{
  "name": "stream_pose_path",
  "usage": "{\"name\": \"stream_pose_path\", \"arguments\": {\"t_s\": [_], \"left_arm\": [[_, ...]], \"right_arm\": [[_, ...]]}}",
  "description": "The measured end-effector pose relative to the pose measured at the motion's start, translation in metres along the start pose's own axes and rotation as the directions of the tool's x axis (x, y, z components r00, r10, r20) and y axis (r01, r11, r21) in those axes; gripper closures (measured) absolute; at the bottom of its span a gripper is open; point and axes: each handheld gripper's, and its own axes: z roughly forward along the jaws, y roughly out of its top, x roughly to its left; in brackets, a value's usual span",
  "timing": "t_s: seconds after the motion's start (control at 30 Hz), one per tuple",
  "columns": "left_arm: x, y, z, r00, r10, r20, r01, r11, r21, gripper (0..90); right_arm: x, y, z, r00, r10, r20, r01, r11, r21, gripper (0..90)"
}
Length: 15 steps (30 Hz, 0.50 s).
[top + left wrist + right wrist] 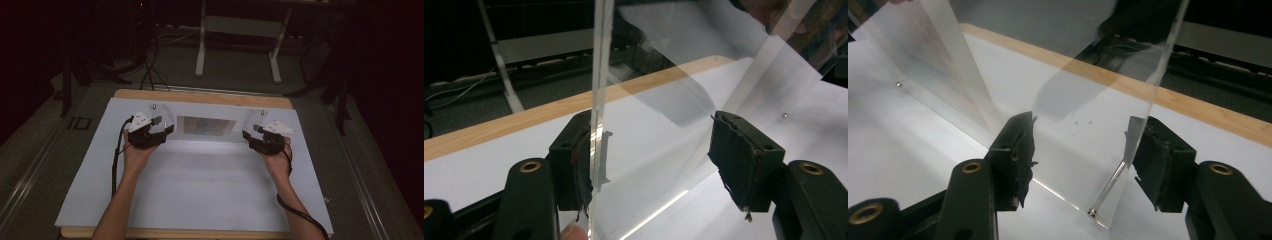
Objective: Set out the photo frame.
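Observation:
A clear acrylic stand (207,125) sits at the far middle of the white sheet (200,185), with an upright side panel at each end. My left gripper (165,125) is at its left end and my right gripper (248,132) at its right end. In the left gripper view the left gripper (659,155) straddles a panel edge (599,100); the edge lies against the left pad and the right pad stands well off. In the right gripper view the right gripper (1083,155) has a clear panel (1098,100) between wide jaws, its edge close to the right pad, the left pad apart.
The sheet lies on a wooden board (200,96) whose far edge runs just behind the stand. A white-legged frame (240,30) stands on the dark floor beyond. Cables (116,165) trail from both grippers toward the near edge.

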Motion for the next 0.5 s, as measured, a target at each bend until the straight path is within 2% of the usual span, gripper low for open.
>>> {"name": "stream_pose_path", "arguments": {"t_s": [0.03, 0.1, 0.4, 0.5], "left_arm": [[0.000, -0.001, 0.004, 1.0000, -0.005, -0.008, 0.005, 0.9996, 0.027, 34.3], [0.000, -0.003, 0.007, 1.0000, -0.001, -0.005, 0.001, 0.9991, 0.042, 33.9], [0.001, -0.003, 0.014, 0.9997, -0.012, -0.020, 0.013, 0.9987, 0.049, 33.3], [0.000, -0.002, 0.017, 0.9988, 0.006, -0.048, -0.004, 0.9985, 0.054, 33.1]], "right_arm": [[0.000, -0.001, 0.002, 1.0000, -0.003, 0.001, 0.003, 1.000, 0.009, 44.0], [-0.001, -0.002, 0.005, 1.0000, 0.000, -0.006, 0.000, 1.000, 0.011, 43.6], [-0.003, -0.004, 0.012, 0.9997, 0.021, -0.009, -0.021, 0.999, 0.024, 43.6], [-0.002, -0.002, 0.016, 0.9998, 0.019, 0.011, -0.019, 0.999, 0.040, 42.9]]}}
